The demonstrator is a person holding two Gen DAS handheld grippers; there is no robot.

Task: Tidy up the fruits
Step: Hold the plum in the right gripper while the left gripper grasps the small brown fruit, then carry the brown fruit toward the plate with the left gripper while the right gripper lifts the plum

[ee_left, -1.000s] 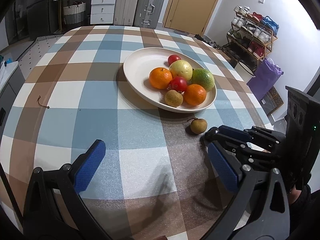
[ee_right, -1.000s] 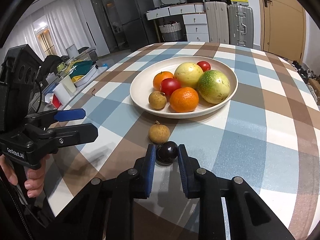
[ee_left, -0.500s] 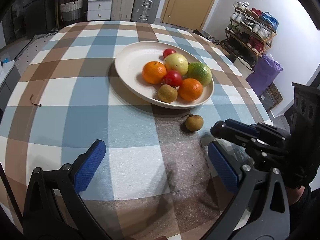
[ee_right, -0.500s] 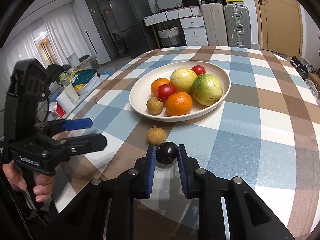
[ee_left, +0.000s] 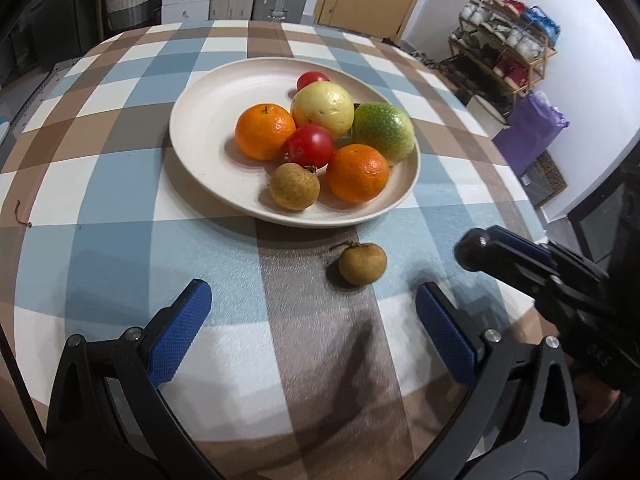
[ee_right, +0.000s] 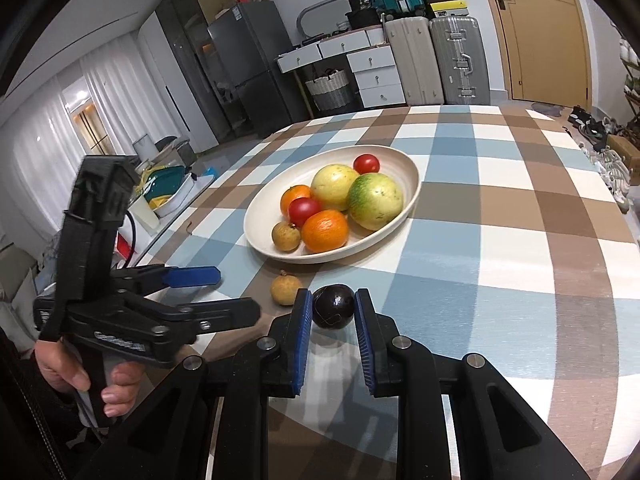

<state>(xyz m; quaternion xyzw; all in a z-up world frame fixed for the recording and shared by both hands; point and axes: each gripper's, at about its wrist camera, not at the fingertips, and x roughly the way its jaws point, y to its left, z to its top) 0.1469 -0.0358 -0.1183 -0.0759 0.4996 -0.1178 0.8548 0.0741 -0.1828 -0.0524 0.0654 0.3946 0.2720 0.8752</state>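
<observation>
A cream plate (ee_left: pixel 208 120) (ee_right: pixel 260 216) on the checked table holds two oranges, two red tomatoes, a yellow and a green round fruit and a brown longan. A second brown longan (ee_left: pixel 362 263) (ee_right: pixel 285 289) lies on the cloth in front of the plate. My right gripper (ee_right: pixel 333 306) is shut on a dark purple fruit (ee_right: pixel 333 306) (ee_left: pixel 473 250), held above the table just right of the loose longan. My left gripper (ee_left: pixel 308 312) (ee_right: pixel 200 292) is open and empty, with the loose longan just ahead between its blue pads.
The table edge (ee_left: pixel 532 208) falls away on the right toward a shoe rack (ee_left: pixel 508 56) and a purple bag (ee_left: pixel 532 132). Suitcases (ee_right: pixel 436 60), drawers and a fridge (ee_right: pixel 248 68) stand beyond the far side. A small hook (ee_left: pixel 22 216) lies on the cloth at left.
My right gripper has lifted the dark purple fruit off the table. My left gripper has moved forward, closer to the loose longan and the plate.
</observation>
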